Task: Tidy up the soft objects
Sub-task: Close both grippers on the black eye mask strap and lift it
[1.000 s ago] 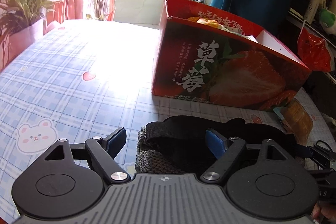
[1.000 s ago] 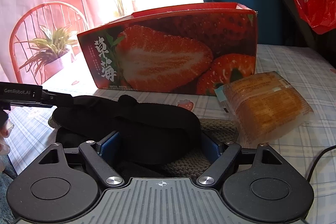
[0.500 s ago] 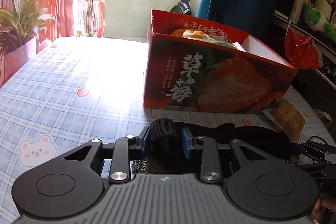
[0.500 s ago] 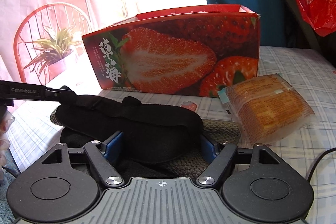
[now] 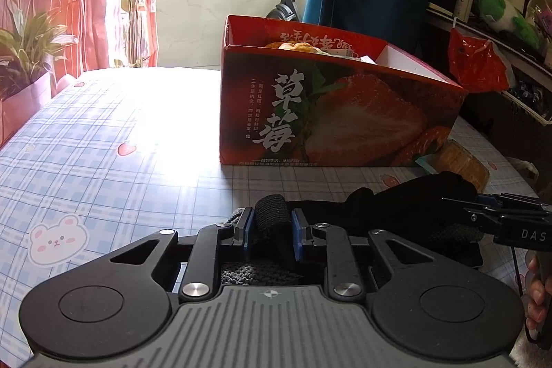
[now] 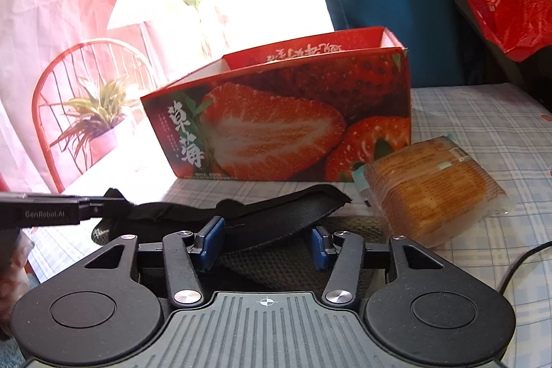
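Observation:
A black eye mask point(image 6: 276, 216) with an elastic strap point(image 5: 272, 216) lies on a grey knitted piece point(image 6: 358, 225) on the checked tablecloth, in front of the red strawberry box point(image 5: 345, 112). My left gripper point(image 5: 272, 225) is closing, and its blue pads press on the strap at the mask's left end. My right gripper point(image 6: 265, 240) is closing too, with the mask's padded end bowed up between its pads. In the left wrist view the right gripper point(image 5: 483, 204) reaches in from the right. From the left edge of the right wrist view, the left gripper point(image 6: 100, 206) reaches the mask.
A wrapped cake point(image 6: 431, 188) lies right of the mask, beside the box's corner. The open box holds orange and white items point(image 5: 296, 46). A black cable point(image 6: 517, 268) runs off at the right. A potted plant point(image 5: 24, 64) and a red chair point(image 6: 69, 92) stand beyond the table's left edge.
Both grippers' jaws have narrowed. The left one closed onto the strap. The right one's pads came in against the mask, which has bowed upward.

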The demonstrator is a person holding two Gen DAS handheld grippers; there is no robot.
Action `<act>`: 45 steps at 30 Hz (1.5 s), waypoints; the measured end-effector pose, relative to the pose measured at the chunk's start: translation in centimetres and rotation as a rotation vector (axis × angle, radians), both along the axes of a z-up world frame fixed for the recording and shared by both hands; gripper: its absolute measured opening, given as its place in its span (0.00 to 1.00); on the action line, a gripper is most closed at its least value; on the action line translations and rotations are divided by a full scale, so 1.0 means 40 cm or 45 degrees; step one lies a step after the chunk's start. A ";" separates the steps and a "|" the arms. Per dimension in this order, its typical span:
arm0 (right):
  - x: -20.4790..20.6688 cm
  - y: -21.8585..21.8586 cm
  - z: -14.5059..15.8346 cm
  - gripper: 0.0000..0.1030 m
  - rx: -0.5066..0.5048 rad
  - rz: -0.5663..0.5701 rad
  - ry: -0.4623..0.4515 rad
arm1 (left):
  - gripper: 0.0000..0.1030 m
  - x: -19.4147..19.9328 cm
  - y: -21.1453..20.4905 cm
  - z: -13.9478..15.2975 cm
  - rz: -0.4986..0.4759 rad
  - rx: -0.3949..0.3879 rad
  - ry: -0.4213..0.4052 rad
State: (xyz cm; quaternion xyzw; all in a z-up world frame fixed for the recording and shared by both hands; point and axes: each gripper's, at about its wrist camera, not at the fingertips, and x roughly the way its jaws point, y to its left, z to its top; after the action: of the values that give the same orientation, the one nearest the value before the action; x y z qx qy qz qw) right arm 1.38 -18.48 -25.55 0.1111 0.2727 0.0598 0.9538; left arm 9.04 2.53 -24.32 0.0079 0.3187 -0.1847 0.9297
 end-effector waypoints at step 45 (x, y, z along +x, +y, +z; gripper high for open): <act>0.001 -0.009 -0.010 0.12 -0.059 0.007 0.059 | 0.14 0.018 0.016 -0.018 0.075 -0.031 0.057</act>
State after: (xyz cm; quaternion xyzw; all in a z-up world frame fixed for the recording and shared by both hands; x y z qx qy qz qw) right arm 1.41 -18.84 -25.95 0.0895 0.2964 0.0533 0.9494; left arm 9.76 3.19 -25.04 -0.0171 0.3372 -0.1611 0.9274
